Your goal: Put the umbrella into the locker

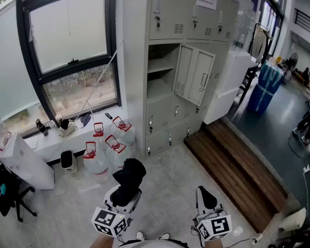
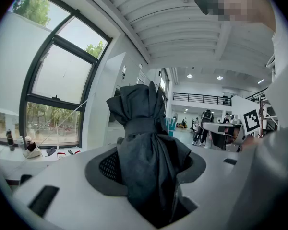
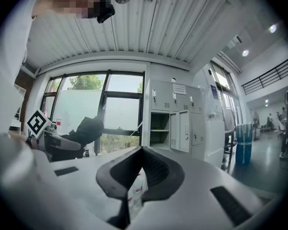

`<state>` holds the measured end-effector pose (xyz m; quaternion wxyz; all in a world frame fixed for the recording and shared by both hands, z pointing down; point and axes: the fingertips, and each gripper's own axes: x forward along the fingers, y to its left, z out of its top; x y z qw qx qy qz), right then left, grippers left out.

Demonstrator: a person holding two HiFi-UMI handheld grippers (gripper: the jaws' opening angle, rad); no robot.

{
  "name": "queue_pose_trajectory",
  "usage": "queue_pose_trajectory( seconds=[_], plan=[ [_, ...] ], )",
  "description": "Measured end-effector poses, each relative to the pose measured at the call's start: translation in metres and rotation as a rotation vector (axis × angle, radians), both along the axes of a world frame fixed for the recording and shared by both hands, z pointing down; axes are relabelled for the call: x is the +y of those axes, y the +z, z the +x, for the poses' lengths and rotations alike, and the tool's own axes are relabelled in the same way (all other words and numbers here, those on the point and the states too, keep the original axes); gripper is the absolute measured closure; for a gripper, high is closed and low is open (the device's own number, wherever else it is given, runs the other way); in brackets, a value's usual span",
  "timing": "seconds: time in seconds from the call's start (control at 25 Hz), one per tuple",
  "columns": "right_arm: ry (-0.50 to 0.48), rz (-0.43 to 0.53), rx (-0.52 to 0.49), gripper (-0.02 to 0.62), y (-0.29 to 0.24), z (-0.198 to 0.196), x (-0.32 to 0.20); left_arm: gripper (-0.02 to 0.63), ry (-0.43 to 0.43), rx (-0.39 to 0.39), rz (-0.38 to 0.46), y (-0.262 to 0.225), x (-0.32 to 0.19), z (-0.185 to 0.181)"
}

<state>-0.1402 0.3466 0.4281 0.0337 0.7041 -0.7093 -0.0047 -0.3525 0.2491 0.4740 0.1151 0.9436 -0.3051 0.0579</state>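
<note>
1. The umbrella point(image 1: 128, 179), black and folded with a strap cinching it, is sitting in your left gripper point(image 1: 123, 196). The jaws are clamping its lower part and the bunched top is sticking out ahead.
2. You are holding it low in front of you, over the floor by the water bottles point(image 1: 106, 150) and well apart from the locker point(image 1: 163, 119).
3. The locker's door point(image 1: 194, 74) is standing open beside a shelved compartment.
4. Your right gripper point(image 1: 206, 196) is carrying nothing, and its fingertips are meeting.
</note>
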Motion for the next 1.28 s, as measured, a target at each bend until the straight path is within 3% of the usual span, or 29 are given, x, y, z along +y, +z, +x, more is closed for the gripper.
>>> queue_pose_trajectory(
  seconds=[0.44, 0.84, 1.28],
  plan=[
    [-0.050, 0.007, -0.061, 0.578, 0.003, 0.018, 0.006, 0.356, -0.030, 0.000, -0.001, -0.001, 0.008, 0.018],
    [-0.074, -0.038, -0.093, 0.578, 0.035, 0.054, 0.024, 0.356, -0.023, 0.010, -0.005, 0.009, 0.023, 0.068],
    [-0.053, -0.065, -0.107, 0.578, 0.052, 0.112, -0.039, 0.356, 0.015, 0.008, -0.024, 0.023, -0.049, 0.136]
  ],
)
